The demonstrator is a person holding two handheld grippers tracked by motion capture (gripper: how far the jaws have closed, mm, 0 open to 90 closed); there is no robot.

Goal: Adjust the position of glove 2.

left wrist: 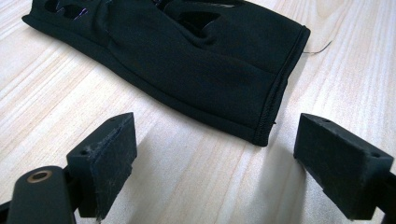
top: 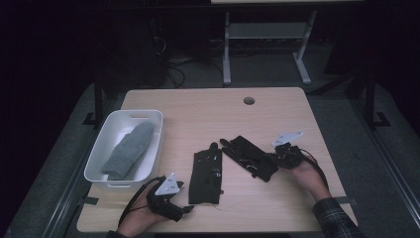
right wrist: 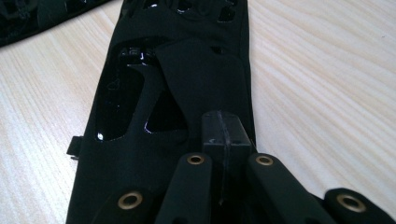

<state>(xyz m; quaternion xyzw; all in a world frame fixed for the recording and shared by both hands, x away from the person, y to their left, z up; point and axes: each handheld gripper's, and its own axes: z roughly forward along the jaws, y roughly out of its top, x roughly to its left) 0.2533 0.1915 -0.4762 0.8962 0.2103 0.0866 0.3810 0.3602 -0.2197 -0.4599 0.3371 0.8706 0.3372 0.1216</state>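
Two black gloves lay on the wooden bench (top: 277, 106), and a white bin (top: 151, 119) with a grey sock (top: 130, 148) in it stood at the left. The right tool (right wrist: 223, 135) had its jaws shut tight on the cuff of the slanted glove (top: 249, 156), which was flat on the bench. The left tool (left wrist: 215, 163) had its jaws wide open and held nothing. It sat low over the bench just short of the cuff of the straight glove (left wrist: 205, 70). It looked like the gloves were meant to go into the bin, but that was hard to tell. If so, the sock was in, one glove was grabbed but not lifted, and the other was not yet picked up.
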